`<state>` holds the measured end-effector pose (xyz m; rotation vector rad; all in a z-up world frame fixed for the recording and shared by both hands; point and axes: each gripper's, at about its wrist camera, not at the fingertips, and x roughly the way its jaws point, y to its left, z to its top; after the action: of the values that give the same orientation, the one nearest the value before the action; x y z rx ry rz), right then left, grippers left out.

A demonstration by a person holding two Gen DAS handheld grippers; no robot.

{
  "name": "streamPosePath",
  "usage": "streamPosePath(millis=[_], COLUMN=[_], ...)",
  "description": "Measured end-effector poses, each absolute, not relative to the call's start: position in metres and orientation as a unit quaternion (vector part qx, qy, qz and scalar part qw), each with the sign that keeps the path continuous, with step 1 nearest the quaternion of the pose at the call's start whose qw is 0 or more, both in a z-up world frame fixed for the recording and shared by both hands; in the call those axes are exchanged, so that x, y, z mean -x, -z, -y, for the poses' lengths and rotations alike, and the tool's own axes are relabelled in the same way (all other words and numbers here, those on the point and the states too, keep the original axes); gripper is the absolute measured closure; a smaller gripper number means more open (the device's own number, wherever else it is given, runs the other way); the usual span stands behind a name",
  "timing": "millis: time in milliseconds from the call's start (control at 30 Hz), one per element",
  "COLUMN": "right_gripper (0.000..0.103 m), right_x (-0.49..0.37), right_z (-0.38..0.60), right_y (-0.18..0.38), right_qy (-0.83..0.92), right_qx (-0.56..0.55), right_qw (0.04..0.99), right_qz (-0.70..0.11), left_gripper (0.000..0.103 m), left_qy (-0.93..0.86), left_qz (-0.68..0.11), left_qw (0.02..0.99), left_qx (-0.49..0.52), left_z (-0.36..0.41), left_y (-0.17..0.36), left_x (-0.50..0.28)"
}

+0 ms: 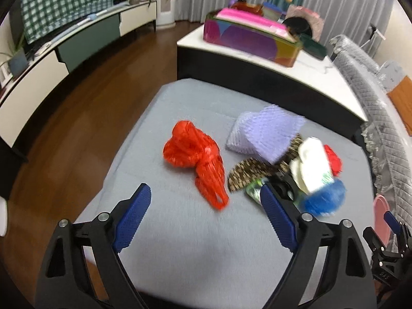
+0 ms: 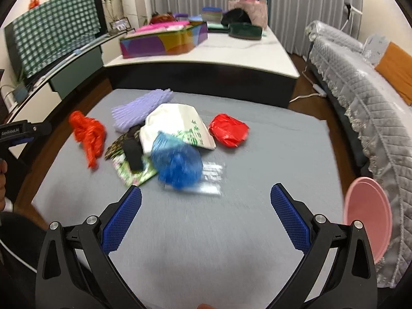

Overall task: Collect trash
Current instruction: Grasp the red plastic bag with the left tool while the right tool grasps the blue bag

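Ahead of both pairs of jaws, on a grey-covered bench (image 2: pixel 270 154), lies a loose heap of trash. The left gripper (image 1: pixel 206 198) has its jaws spread wide with nothing between them; the right gripper (image 2: pixel 206 198) likewise stands released and empty over bare grey cloth.

In the left wrist view an orange-red plastic bag (image 1: pixel 198 159) lies just beyond the gap of the left jaws, apart from the rest. Past the tip of the finger on that view's right sit a lavender foam net (image 1: pixel 262 131), a leopard-print scrap (image 1: pixel 244 172), a white bag (image 1: pixel 311 164), a blue plastic wad (image 1: pixel 327 200) and a red packet (image 1: pixel 333 161) that is half hidden behind the white bag.

The right wrist view shows the red packet whole, lying clear of the white bag on the far side of the heap. It also shows clear plastic wrappers (image 2: pixel 211 177) beside the blue wad, closest to the right jaws, and a green printed wrapper (image 2: pixel 134 172) with a black object (image 2: pixel 132 154) on it. A pink basin (image 2: pixel 368 219) stands off beside the right jaws' outer finger; the left wrist view catches only its edge.
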<state>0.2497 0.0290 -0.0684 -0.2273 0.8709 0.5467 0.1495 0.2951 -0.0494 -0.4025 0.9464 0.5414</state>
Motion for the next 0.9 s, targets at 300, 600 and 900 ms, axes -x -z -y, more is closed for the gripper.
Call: streamPosePath(millis=[300,600,900], right_gripper=[0.022,0.099,0.100], right_x=[-0.290,-0.264,-0.233], right_z=[-0.083,-0.086,-0.045], right_y=[0.116,0.102,0.021], right_qy=[-0.265,-0.322,-0.349], right_qx=[0.145,0.141,0.108], right_qw=[0.839,0.822,0.849], right_qz=[-0.453,-0.449,-0.383], left_gripper=[0.035,0.099,0.100], left_qy=[-0.261,-0.246,-0.203], left_qz=[-0.503,-0.467,-0.398], left_qw=[0.800,0.828,0.878], left_qx=[0.197,0.186,0.172], left_z=[-0.334,-0.327,-0.275], left_y=[0.105,0.090,0.024], left_x=[-0.221,-0.211,-0.162])
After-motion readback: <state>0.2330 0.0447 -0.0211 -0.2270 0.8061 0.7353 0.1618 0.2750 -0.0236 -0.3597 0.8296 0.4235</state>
